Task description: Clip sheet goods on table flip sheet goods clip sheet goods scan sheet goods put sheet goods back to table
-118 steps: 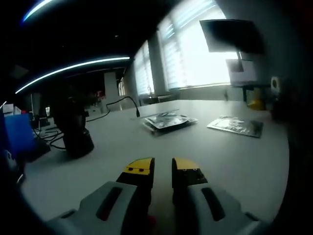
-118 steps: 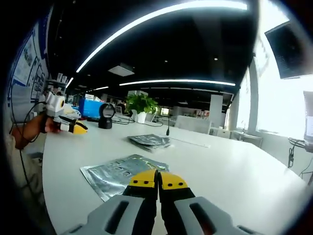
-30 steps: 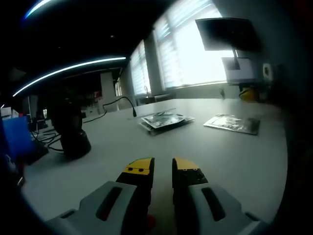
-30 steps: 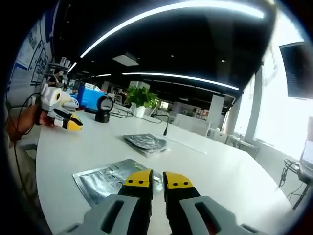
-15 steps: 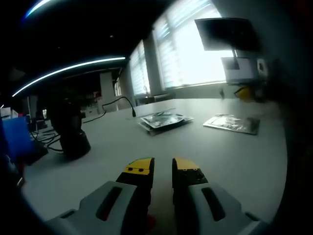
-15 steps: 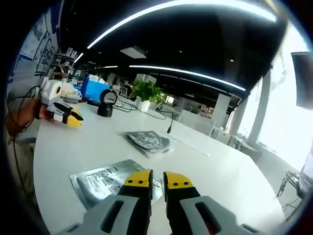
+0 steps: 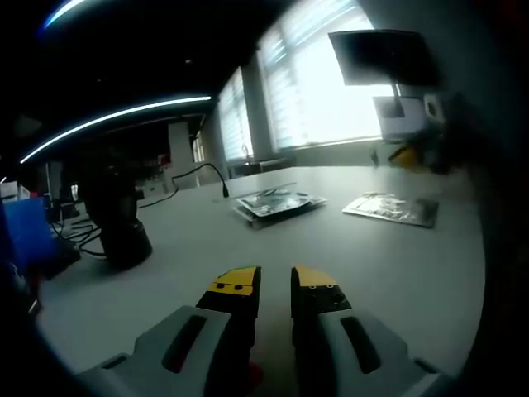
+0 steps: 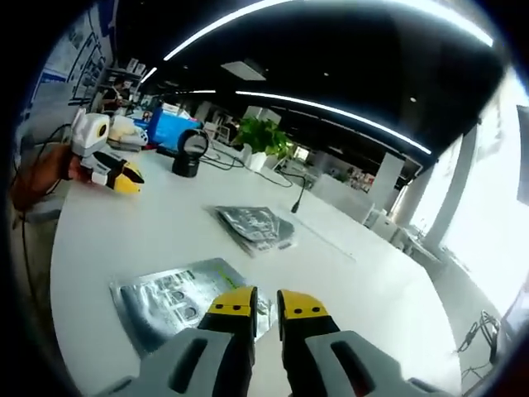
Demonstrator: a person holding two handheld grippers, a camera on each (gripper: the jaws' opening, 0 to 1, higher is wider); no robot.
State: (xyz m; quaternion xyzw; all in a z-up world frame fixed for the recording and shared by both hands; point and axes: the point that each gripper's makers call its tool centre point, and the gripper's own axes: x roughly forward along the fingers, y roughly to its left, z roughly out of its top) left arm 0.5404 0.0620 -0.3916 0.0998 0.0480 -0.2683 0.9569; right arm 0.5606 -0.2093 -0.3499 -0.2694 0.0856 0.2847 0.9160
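A single silver sheet bag (image 8: 169, 298) lies flat on the white table (image 8: 364, 281), just under and ahead of my right gripper (image 8: 266, 303). That gripper's yellow-tipped jaws stand a small gap apart, open and holding nothing. A stack of similar bags (image 8: 252, 225) lies farther off. In the left gripper view the single bag (image 7: 388, 208) and the stack (image 7: 277, 203) lie far ahead. My left gripper (image 7: 275, 281) hovers low over the bare table, open by a narrow gap and empty. A hand holds the left gripper (image 8: 111, 172) at the table's far left edge in the right gripper view.
A black scanner on a stand (image 7: 120, 219) sits left of my left gripper, also seen as the scanner (image 8: 188, 153) beyond the stack. A gooseneck microphone (image 8: 297, 198), cables, a blue box (image 8: 169, 128) and a potted plant (image 8: 263, 141) line the far edge.
My right gripper's jaws, shut 3.9 s ago, now stand slightly apart. Its view has tipped down toward the single bag. The left gripper has barely moved.
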